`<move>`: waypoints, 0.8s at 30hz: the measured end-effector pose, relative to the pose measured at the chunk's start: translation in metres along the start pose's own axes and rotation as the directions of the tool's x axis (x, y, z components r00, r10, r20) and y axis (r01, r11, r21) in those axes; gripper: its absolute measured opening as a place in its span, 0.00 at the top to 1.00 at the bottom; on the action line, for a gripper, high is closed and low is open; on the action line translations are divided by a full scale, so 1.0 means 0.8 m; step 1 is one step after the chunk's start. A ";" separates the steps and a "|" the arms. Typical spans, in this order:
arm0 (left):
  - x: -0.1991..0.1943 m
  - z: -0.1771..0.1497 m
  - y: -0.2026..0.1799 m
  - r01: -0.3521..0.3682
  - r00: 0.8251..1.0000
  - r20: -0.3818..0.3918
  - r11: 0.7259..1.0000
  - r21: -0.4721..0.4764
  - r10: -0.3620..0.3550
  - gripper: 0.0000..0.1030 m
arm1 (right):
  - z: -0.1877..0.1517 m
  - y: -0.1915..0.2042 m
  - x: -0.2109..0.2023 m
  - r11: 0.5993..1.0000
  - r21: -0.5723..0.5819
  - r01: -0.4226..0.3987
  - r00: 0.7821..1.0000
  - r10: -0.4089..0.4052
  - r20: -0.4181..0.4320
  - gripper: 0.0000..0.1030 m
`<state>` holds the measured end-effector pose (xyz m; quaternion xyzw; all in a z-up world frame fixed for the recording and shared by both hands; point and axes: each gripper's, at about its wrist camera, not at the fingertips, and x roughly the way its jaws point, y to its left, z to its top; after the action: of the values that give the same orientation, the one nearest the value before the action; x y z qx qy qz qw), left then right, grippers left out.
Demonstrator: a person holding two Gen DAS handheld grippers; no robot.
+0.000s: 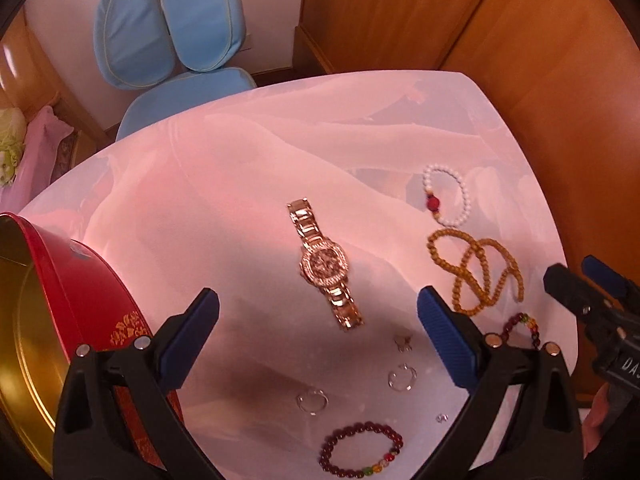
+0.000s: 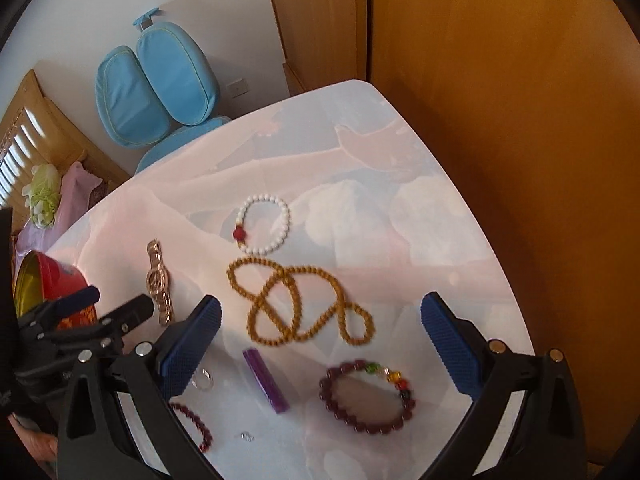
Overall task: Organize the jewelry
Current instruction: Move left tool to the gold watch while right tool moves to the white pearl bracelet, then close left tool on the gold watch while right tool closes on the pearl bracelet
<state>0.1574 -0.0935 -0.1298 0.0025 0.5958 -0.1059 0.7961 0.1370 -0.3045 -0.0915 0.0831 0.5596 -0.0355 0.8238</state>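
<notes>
While nothing has yet gone into the red tin (image 1: 92,280), which stands open at the left edge of the surface (image 1: 224,200), the task appears to be at its start.

- Left hand-held gripper (image 1: 318,312): jaws spread wide, empty, hovering over the gold watch (image 1: 325,266).
- Right hand-held gripper (image 2: 320,316): jaws spread wide, empty, above the long amber bead string (image 2: 296,304).
- Also loose: white bead bracelet (image 2: 264,224), dark red bracelet (image 2: 366,398), purple bar (image 2: 265,380), small rings (image 1: 401,377).

Next move, likely: lower over the watch, close across its band, carry it to the tin.
</notes>
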 end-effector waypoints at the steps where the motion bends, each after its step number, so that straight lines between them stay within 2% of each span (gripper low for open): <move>1: 0.004 0.002 0.003 -0.010 1.000 0.003 1.000 -0.015 0.010 0.07 | 0.009 0.005 0.010 1.000 -0.007 0.019 1.000 -0.019 -0.005 0.02; 6: 0.010 0.003 0.009 -0.019 1.000 -0.003 0.998 -0.060 0.019 0.06 | 0.039 0.026 0.048 0.998 -0.028 0.055 0.997 -0.056 -0.044 0.02; 12: 0.014 0.001 0.004 -0.039 0.999 -0.012 0.998 -0.056 0.038 0.07 | 0.057 0.035 0.073 0.990 -0.100 0.100 0.992 -0.107 -0.062 0.02; 16: 0.015 0.002 0.011 -0.052 0.999 0.002 0.996 -0.078 0.052 0.07 | 0.063 0.023 0.088 0.991 -0.089 0.097 0.991 -0.104 -0.079 0.02; 19: 0.019 0.003 0.014 -0.063 0.998 0.006 0.993 -0.095 0.064 0.07 | 0.064 0.021 0.096 0.994 -0.089 0.065 0.993 -0.073 -0.089 0.03; 24: 0.027 0.004 0.013 -0.083 0.997 -0.002 0.993 -0.085 0.083 0.07 | 0.065 0.028 0.104 0.994 -0.096 0.050 0.994 -0.059 -0.093 0.03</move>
<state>0.1679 -0.0872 -0.1507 -0.0065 0.5987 -0.0474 0.7996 0.2190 -0.2889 -0.1477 0.0307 0.6017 -0.0279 0.7977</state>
